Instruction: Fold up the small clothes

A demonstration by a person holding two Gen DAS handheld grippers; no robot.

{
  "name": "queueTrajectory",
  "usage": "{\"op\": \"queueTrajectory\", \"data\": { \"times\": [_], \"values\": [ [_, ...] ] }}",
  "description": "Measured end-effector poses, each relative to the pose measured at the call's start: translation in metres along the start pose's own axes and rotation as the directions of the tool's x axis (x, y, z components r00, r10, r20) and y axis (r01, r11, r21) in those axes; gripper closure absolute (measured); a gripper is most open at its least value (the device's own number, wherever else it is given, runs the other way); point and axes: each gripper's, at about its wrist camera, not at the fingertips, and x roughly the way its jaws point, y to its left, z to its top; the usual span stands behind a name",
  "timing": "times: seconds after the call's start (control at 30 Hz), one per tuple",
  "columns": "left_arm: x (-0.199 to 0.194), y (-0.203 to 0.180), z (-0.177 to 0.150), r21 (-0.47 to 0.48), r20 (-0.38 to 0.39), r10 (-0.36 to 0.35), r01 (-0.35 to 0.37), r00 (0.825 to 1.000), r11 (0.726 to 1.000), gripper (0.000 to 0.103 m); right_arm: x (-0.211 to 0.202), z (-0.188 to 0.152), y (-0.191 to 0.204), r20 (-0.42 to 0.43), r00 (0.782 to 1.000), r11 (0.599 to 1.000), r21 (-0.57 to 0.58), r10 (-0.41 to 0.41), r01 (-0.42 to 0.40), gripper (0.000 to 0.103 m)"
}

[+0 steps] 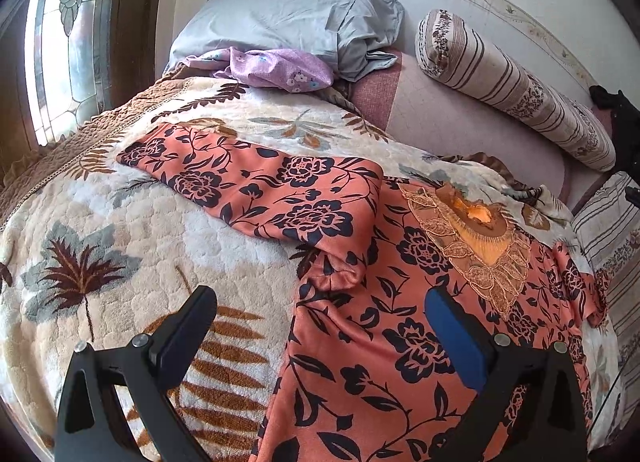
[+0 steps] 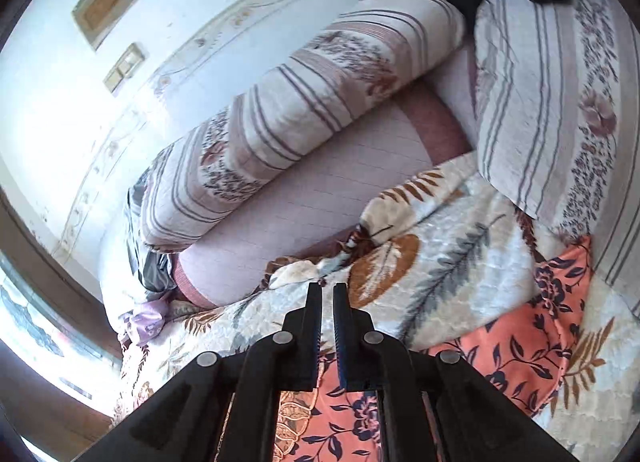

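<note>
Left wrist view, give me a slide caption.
Open left claw hovers over an orange floral top spread on a leaf-patterned blanket, one sleeve folded.

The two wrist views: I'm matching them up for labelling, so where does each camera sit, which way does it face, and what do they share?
Left wrist: on the left gripper, angled down across the bed at the orange floral garment; its wide-open fingers show.
Right wrist: on the right gripper, above the garment's embroidered neckline, facing the striped bolster; its shut, empty fingers show.
Shared: garment, leaf-print blanket, bolster, purple cloth.
</note>
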Motion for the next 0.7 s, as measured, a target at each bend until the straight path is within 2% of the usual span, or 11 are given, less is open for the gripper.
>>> {"op": "queueTrajectory", "data": {
  "times": [0.03,0.1,0.17,0.23,0.3,0.33,0.4,0.53,0.63,0.67,0.7],
  "values": [
    [-0.001,0.002,0.0,-0.009,-0.002,-0.004,0.004,1.0,1.0,0.0,0.001,-0.004,0.008,-0.013,0.999,0.999,-0.03,-0.034,0.034,0.083],
    [-0.003,0.005,0.001,-0.025,0.0,-0.013,0.013,1.0,1.0,0.0,0.016,-0.019,0.01,-0.066,0.985,0.984,-0.091,-0.157,0.151,0.005],
    [-0.005,0.007,0.001,-0.035,0.004,-0.018,0.019,1.0,0.999,0.0,0.018,-0.027,-0.016,-0.055,0.95,0.943,-0.148,-0.307,0.297,0.005],
    [-0.004,0.007,0.001,-0.036,0.002,-0.017,0.018,1.0,0.999,0.0,0.03,-0.031,-0.059,-0.102,0.889,0.887,-0.187,-0.446,0.423,0.005],
    [-0.001,0.004,0.0,-0.028,-0.005,-0.018,0.017,1.0,0.999,0.0,0.039,-0.036,-0.114,-0.226,0.854,0.883,-0.145,-0.469,0.446,0.009],
    [0.001,0.002,0.0,-0.022,-0.009,-0.015,0.015,1.0,1.0,0.0,0.039,-0.036,-0.136,-0.25,0.832,0.869,-0.128,-0.495,0.478,0.012],
    [0.007,-0.003,-0.001,-0.006,-0.021,-0.01,0.009,1.0,1.0,0.0,0.04,-0.032,-0.166,-0.277,0.816,0.859,-0.097,-0.508,0.502,0.022],
    [0.017,-0.016,-0.006,0.055,-0.039,0.012,-0.01,0.999,0.998,0.0,0.055,-0.023,-0.186,-0.336,0.772,0.837,-0.123,-0.54,0.533,0.022],
    [0.02,-0.024,-0.009,0.101,-0.038,0.033,-0.029,0.999,0.994,0.0,0.075,-0.029,-0.188,-0.382,0.713,0.805,-0.198,-0.588,0.559,0.027],
    [0.02,-0.026,-0.01,0.111,-0.036,0.037,-0.033,0.999,0.993,0.0,0.079,-0.033,-0.188,-0.387,0.693,0.791,-0.222,-0.608,0.57,0.045],
    [0.019,-0.027,-0.01,0.119,-0.033,0.039,-0.035,0.999,0.992,0.0,0.08,-0.036,-0.191,-0.396,0.676,0.78,-0.229,-0.621,0.582,0.074]
  ]
}}
